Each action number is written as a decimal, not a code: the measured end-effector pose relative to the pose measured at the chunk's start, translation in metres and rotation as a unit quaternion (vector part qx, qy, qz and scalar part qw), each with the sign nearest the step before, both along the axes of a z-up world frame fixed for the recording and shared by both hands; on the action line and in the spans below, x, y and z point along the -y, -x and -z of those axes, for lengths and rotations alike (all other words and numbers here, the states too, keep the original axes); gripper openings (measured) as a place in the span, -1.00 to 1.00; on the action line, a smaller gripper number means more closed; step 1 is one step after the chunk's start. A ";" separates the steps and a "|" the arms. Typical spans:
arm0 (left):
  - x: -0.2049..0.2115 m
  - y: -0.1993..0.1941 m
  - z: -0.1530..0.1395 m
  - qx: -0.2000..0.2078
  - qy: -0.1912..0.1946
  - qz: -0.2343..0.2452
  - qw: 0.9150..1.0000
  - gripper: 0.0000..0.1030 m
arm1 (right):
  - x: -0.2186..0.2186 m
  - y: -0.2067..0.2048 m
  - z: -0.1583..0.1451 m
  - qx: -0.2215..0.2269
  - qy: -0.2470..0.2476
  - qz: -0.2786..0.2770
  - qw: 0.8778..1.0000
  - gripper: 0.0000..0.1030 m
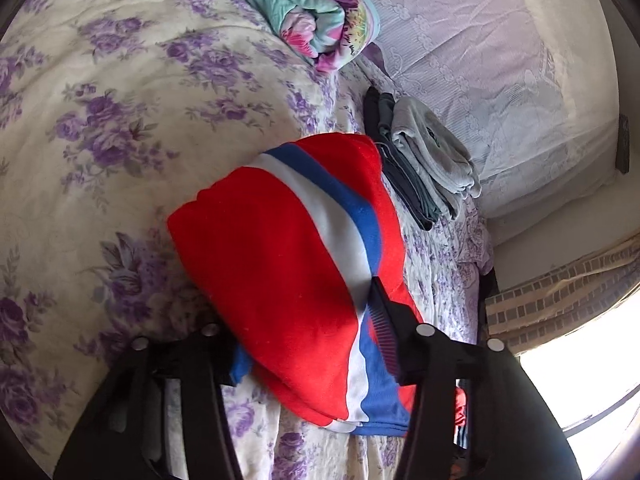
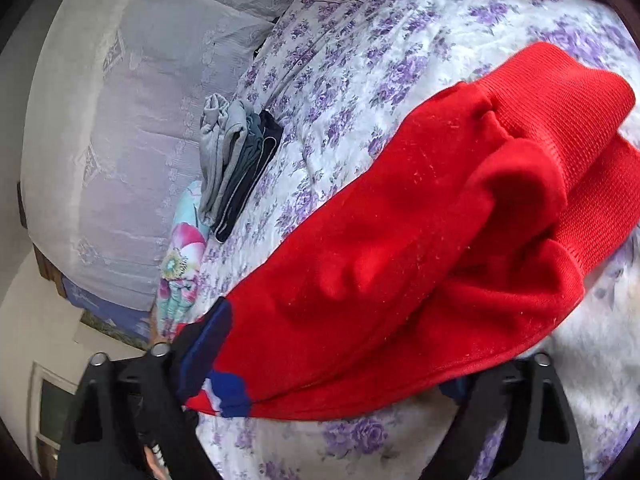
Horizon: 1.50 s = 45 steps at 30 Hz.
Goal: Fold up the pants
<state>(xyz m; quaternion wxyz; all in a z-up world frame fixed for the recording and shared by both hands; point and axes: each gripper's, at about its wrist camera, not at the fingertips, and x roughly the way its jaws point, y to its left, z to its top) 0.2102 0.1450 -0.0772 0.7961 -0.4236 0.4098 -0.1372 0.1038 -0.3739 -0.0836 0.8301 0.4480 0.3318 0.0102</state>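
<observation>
The red pants [image 1: 272, 248] with a white and blue side stripe lie folded on the floral bedspread [image 1: 100, 120]. In the left wrist view my left gripper [image 1: 300, 344] has its fingers spread wide around the near end of the bundle; the right finger [image 1: 384, 312] lies on the fabric and the left finger is hidden beneath it. In the right wrist view the pants [image 2: 400, 272] fill the centre, with the ribbed cuffs at the right. My right gripper [image 2: 340, 380] straddles the near edge, fingers wide apart, both tips hidden by cloth.
A stack of folded grey and dark clothes [image 1: 420, 160] lies beyond the pants, also in the right wrist view [image 2: 236, 160]. A rolled flowered quilt [image 1: 312, 12] and a lavender pillow [image 1: 500, 80] sit further back. The bed's edge and a bright window are at the right.
</observation>
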 end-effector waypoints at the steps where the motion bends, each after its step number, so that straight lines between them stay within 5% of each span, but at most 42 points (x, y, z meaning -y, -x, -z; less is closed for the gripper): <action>1: -0.001 0.000 0.000 0.001 0.002 0.002 1.000 -0.16 | 0.001 -0.002 0.003 -0.005 0.010 0.000 1.000 0.04; 2: -0.001 0.000 0.001 0.003 0.001 0.004 1.000 -0.21 | 0.005 -0.004 0.010 -0.013 0.010 0.004 1.000 -0.46; 4: 0.000 0.001 0.001 0.007 -0.003 0.007 1.000 -0.28 | 0.017 -0.007 0.024 -0.020 -0.022 0.002 1.000 -0.86; 7: 0.000 0.006 0.001 0.019 -0.003 0.017 1.000 -0.35 | 0.023 -0.010 0.016 -0.010 -0.022 -0.019 1.000 -0.89; 11: 0.009 0.022 0.003 0.031 0.020 0.043 0.998 -0.36 | 0.035 -0.009 -0.047 0.063 0.028 -0.035 0.997 -0.90; 14: 0.022 0.038 0.007 0.031 0.027 0.048 0.998 -0.17 | 0.063 0.003 -0.078 0.092 0.063 -0.009 0.994 -0.90; 21: 0.054 0.047 -0.007 0.024 -0.003 0.030 0.999 0.65 | 0.136 0.043 -0.023 0.015 0.135 0.110 0.985 -0.89; 28: 0.093 0.028 0.004 -0.025 -0.017 0.037 0.999 0.71 | 0.145 0.052 0.005 0.037 0.102 0.115 0.987 -0.91; 31: 0.100 0.014 0.004 -0.032 0.012 0.038 0.999 0.70 | 0.144 0.053 0.005 0.040 0.103 0.110 0.988 -0.86; 34: 0.116 0.001 0.004 -0.041 0.064 0.076 0.994 0.35 | 0.143 0.057 0.004 0.044 0.092 0.109 0.989 -0.85; 37: 0.130 -0.012 0.007 -0.054 0.040 0.077 0.995 0.06 | 0.143 0.059 0.004 0.046 0.089 0.108 0.989 -0.85; 39: 0.137 -0.024 0.014 -0.061 0.011 0.083 0.995 -0.62 | 0.143 0.060 0.004 0.045 0.090 0.108 0.989 -0.85; 41: 0.133 -0.029 0.021 -0.064 0.017 0.084 0.994 -0.85 | 0.143 0.059 0.004 0.044 0.093 0.107 0.989 -0.85; 43: 0.125 -0.023 0.012 -0.035 0.015 0.078 0.996 -0.87 | 0.139 0.056 0.001 0.036 0.103 0.100 0.989 -0.85; 45: 0.119 -0.006 -0.017 0.020 -0.036 0.063 0.997 -0.87 | 0.126 0.048 -0.008 0.031 0.129 0.077 0.988 -0.81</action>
